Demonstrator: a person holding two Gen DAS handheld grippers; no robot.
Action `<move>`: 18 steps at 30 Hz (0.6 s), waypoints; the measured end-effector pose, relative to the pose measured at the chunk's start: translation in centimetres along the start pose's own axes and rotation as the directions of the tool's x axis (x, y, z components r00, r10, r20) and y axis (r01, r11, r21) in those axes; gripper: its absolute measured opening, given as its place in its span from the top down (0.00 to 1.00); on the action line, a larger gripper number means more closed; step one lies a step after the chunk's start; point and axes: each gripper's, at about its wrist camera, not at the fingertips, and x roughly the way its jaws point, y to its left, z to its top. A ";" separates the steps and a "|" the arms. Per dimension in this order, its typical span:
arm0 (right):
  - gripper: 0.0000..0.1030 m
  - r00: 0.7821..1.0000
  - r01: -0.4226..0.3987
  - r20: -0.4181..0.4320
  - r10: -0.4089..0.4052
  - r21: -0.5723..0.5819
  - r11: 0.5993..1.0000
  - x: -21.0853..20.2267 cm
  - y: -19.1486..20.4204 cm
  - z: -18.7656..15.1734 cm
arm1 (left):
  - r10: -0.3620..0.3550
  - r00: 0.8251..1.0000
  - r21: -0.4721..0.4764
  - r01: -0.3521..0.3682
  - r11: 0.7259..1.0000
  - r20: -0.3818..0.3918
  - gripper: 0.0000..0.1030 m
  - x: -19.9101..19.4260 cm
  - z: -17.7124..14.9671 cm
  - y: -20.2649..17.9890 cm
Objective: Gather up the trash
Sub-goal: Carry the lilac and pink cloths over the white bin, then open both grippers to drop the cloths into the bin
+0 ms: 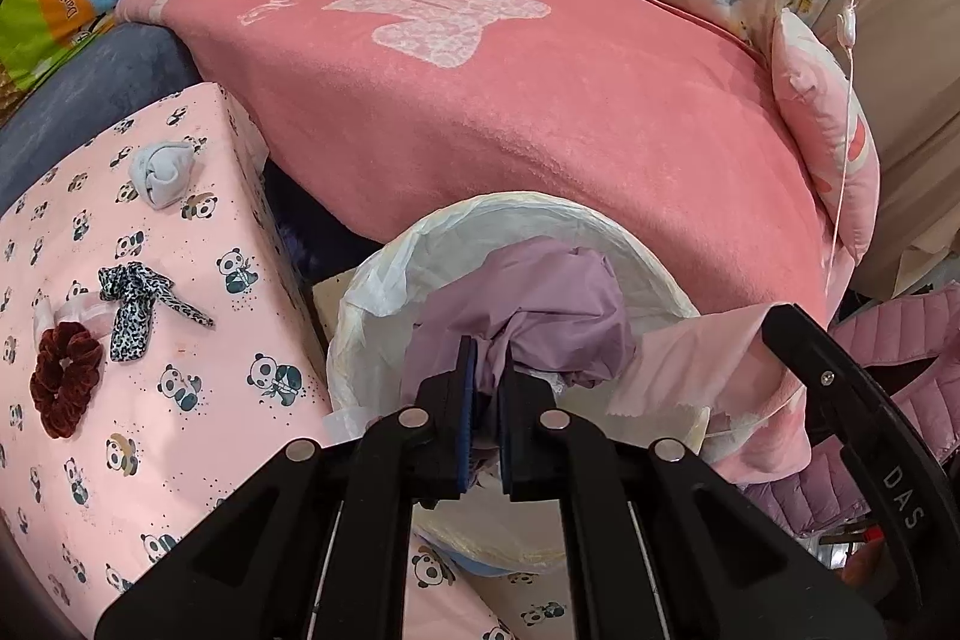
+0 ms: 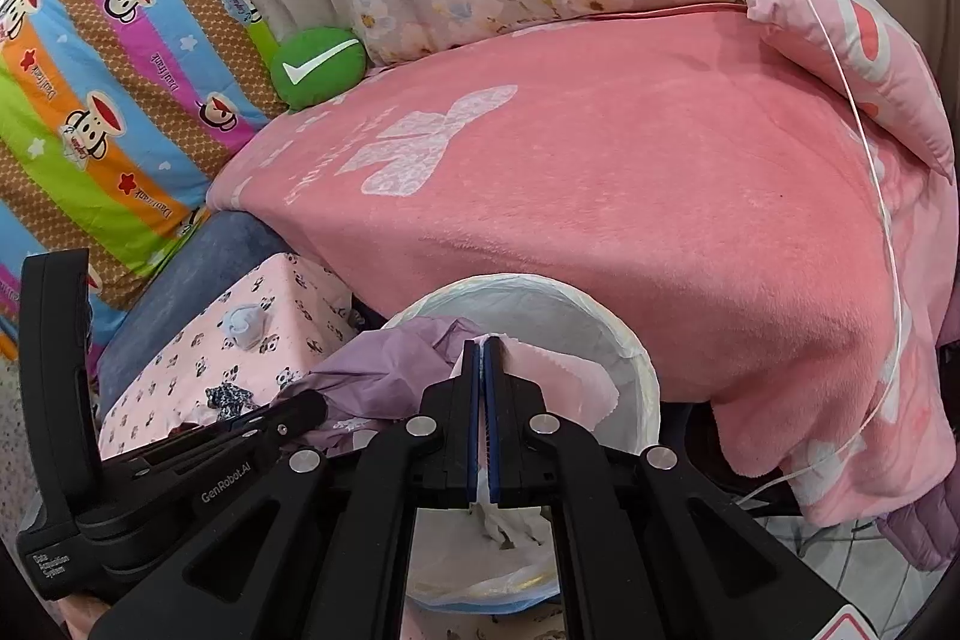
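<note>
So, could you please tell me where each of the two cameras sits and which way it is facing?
Left wrist: rides on the left gripper, looking along its fingers down at the lined bin; its jaws pinch purple paper, and the right gripper's black body crosses at right.
Right wrist: rides on the right gripper, facing the same bin; its jaws pinch a pink sheet, and the left gripper's body shows at left.
Shared: bin, both papers, pink blanket, panda-print box, green cushion.
</note>
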 end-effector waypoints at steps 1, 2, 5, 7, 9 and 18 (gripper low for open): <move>0.97 1.000 0.001 0.000 -0.001 -0.001 1.000 0.0 0.0 0.0 | -0.001 1.000 -0.006 0.001 1.000 0.000 0.92 0.1 0.0 0.1; 0.97 1.000 0.002 0.000 -0.002 -0.002 1.000 0.1 0.0 0.0 | -0.004 1.000 -0.009 0.004 1.000 0.001 0.86 0.1 0.0 0.2; 0.97 1.000 0.003 -0.001 -0.003 -0.005 1.000 0.3 0.1 0.2 | -0.003 1.000 -0.012 0.003 1.000 0.021 0.53 -0.2 0.0 0.4; 0.97 1.000 0.003 -0.001 -0.003 -0.006 1.000 0.3 0.1 0.2 | 0.006 0.999 -0.005 -0.006 1.000 0.050 0.43 -0.7 0.1 0.3; 0.97 1.000 0.003 0.001 -0.003 -0.007 1.000 0.3 0.2 0.2 | 0.011 0.998 0.003 -0.011 1.000 0.060 0.37 -0.9 0.3 0.3; 0.97 1.000 -0.004 -0.004 0.004 -0.031 1.000 0.5 1.2 0.3 | 0.050 0.995 -0.038 -0.047 0.998 0.083 0.36 -2.0 0.3 2.2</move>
